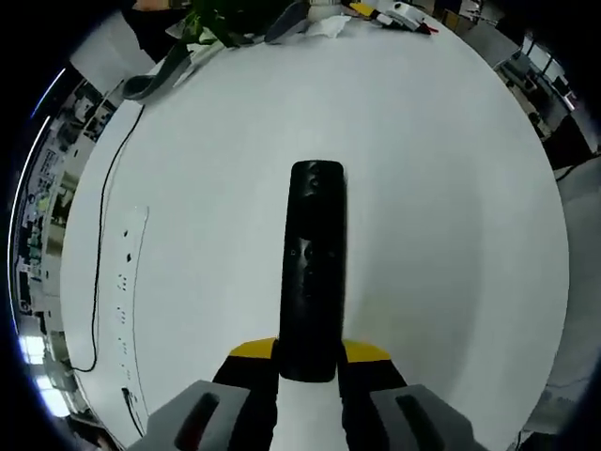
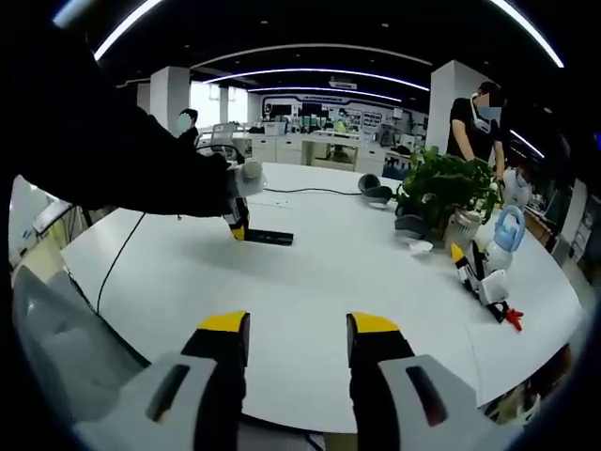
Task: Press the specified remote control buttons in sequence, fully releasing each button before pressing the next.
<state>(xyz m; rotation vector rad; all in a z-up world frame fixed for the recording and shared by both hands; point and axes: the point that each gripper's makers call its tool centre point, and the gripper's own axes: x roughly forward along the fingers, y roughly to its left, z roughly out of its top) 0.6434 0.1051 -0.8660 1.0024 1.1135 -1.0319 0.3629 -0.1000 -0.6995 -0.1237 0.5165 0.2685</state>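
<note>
The remote control is being held by its near end between the yellow-tipped jaws of the left gripper, which are clamping it, its far end lying out over the white table. It is being judged light, rigid and smooth-cased, so slippery under a top press; holding by the narrow sides near the tail, as here, is being judged sound. It is appearing as a slim black bar, with small buttons mid-body and a rounded, glossy head. The right gripper is hovering with jaws apart and nothing between them, facing the remote from well away.
</note>
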